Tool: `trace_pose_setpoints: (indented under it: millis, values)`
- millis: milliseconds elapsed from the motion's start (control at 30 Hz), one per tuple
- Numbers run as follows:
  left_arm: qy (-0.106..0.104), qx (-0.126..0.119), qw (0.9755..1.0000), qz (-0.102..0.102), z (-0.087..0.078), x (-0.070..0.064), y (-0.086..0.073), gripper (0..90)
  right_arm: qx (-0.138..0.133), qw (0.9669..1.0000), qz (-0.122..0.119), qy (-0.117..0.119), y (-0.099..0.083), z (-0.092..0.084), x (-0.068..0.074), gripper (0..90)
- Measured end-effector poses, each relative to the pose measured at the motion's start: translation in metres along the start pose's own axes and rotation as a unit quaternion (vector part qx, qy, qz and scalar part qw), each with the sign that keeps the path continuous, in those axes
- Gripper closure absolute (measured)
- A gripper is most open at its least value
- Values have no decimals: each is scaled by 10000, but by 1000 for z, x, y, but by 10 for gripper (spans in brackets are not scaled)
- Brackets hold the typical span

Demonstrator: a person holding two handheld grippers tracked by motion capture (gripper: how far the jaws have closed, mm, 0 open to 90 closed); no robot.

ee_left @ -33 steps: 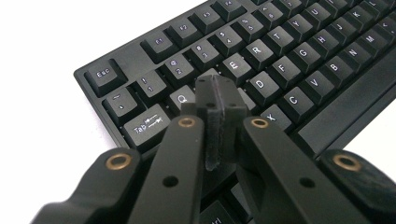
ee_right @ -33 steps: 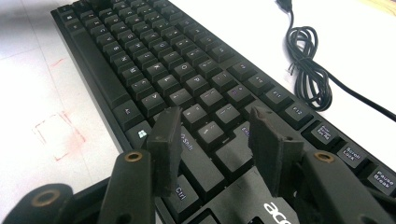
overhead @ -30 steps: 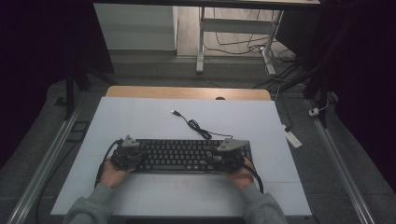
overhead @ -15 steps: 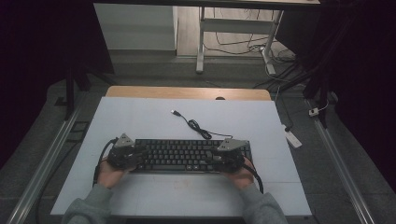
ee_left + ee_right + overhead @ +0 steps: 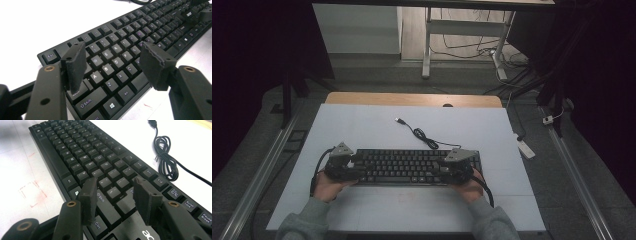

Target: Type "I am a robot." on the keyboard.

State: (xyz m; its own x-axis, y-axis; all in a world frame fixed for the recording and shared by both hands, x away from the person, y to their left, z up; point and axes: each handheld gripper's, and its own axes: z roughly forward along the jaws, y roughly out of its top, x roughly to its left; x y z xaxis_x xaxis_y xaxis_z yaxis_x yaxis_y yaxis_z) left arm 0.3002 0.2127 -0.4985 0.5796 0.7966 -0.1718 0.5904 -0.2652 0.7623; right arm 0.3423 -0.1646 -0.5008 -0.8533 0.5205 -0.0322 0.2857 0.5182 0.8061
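Observation:
A black keyboard (image 5: 404,167) lies across the near middle of the white table (image 5: 362,125). Its black cable (image 5: 424,137) is coiled just behind it and ends in a USB plug (image 5: 399,120). My left gripper (image 5: 344,162) is over the keyboard's left end. In the left gripper view the left gripper (image 5: 112,53) is open, its pads (image 5: 75,62) straddling the letter keys (image 5: 110,67). My right gripper (image 5: 457,165) is over the keyboard's right end. In the right gripper view the right gripper (image 5: 115,185) is open above the keys by the Shift and Ctrl keys (image 5: 100,202), with the coiled cable (image 5: 166,157) beyond.
A white power adapter (image 5: 524,147) lies off the table's right edge. The far edge is a wooden strip (image 5: 412,99). Faint red marks (image 5: 32,192) show on the table in front of the keyboard. White desk legs (image 5: 427,45) and floor cables stand beyond the table.
My left gripper has shifted very slightly at the keyboard's left end. The keyboard, the cable and the right gripper stay where they were.

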Motion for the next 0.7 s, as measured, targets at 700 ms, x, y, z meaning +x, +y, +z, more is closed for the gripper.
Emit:
trace_pose_setpoints:
  millis: [700]
  values:
    - [-62, 104, 9999, 77, 4, -3, 0, 348, -279, 9994, -18, 185, 16, 4, 11, 654]
